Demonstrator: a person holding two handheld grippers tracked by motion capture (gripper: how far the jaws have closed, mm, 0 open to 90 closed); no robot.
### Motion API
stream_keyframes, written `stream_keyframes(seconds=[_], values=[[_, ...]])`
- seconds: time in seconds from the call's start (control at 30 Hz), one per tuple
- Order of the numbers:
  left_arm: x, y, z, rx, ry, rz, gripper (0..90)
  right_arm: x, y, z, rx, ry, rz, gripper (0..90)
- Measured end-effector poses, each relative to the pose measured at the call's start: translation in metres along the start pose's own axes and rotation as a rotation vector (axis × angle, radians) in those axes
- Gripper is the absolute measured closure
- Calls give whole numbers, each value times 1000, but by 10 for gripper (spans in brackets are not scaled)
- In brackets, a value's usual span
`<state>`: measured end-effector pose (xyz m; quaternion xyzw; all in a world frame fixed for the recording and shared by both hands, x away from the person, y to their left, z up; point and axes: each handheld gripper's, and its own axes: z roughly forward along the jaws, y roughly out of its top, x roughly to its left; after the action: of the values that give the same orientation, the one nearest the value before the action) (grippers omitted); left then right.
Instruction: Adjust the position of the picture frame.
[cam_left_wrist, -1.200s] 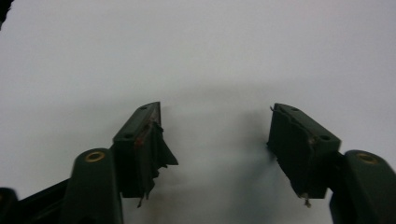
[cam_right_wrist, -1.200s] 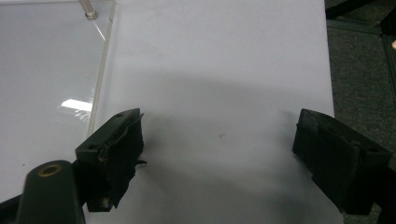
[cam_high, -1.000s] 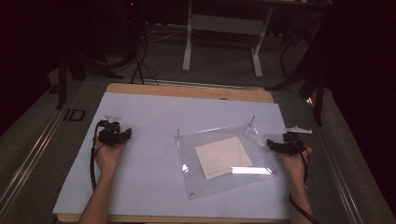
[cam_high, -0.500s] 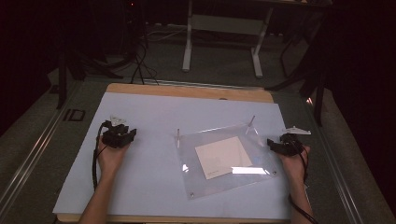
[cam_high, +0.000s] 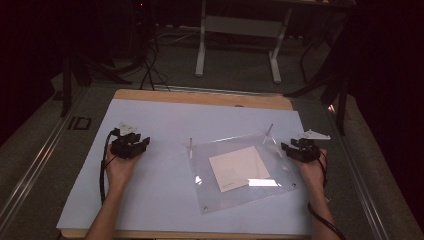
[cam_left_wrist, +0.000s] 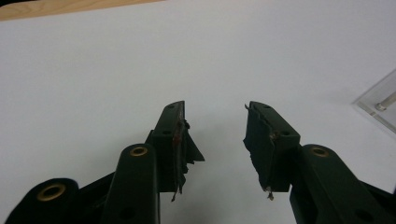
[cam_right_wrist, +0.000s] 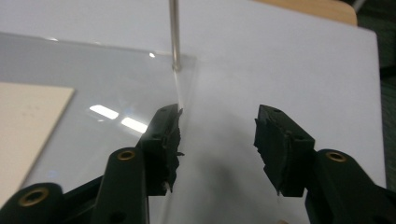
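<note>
A clear acrylic plate (cam_high: 230, 197) lies right of centre on the white sheet (cam_high: 160, 125), with a cream paper square (cam_high: 239, 167) under or in it. Thin metal pegs (cam_high: 191, 143) stand up at its far corners. My left gripper (cam_high: 142, 142) hovers left of the plate, open and empty; its jaws (cam_left_wrist: 215, 112) have just been opening slightly, over bare sheet. My right gripper (cam_high: 286, 148) sits at the plate's right edge. In the right gripper view its jaws (cam_right_wrist: 218, 116) have just been closing, with nothing pressed between them. Its left fingertip (cam_right_wrist: 166, 126) is over the plate's edge (cam_right_wrist: 116, 88), below a peg (cam_right_wrist: 175, 32).
The sheet covers a wooden table (cam_high: 200, 97) whose far rim shows. Beyond it stand a white table frame (cam_high: 240, 25) and cables (cam_high: 150, 70) on the dark floor. A corner of the plate (cam_left_wrist: 380, 102) shows in the left gripper view.
My left gripper has shifted a little to the right, toward the plate. The right hand has stayed at the plate's right edge.
</note>
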<state>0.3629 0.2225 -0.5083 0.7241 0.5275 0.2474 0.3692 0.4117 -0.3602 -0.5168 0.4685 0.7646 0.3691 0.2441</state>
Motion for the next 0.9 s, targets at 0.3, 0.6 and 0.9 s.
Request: stream_keyframes(seconds=[0.3, 0.6, 0.9], values=[[-15, 4, 1, 0, -41, 63, 589, -3, 17, 5, -35, 50, -5, 589], [-32, 6, 7, 8, -86, 97, 581, 0, 25, 21, -24, 86, -15, 643], [-45, 6, 9, 8, -128, 128, 583, 5, 37, 36, -30, 110, -18, 664]])
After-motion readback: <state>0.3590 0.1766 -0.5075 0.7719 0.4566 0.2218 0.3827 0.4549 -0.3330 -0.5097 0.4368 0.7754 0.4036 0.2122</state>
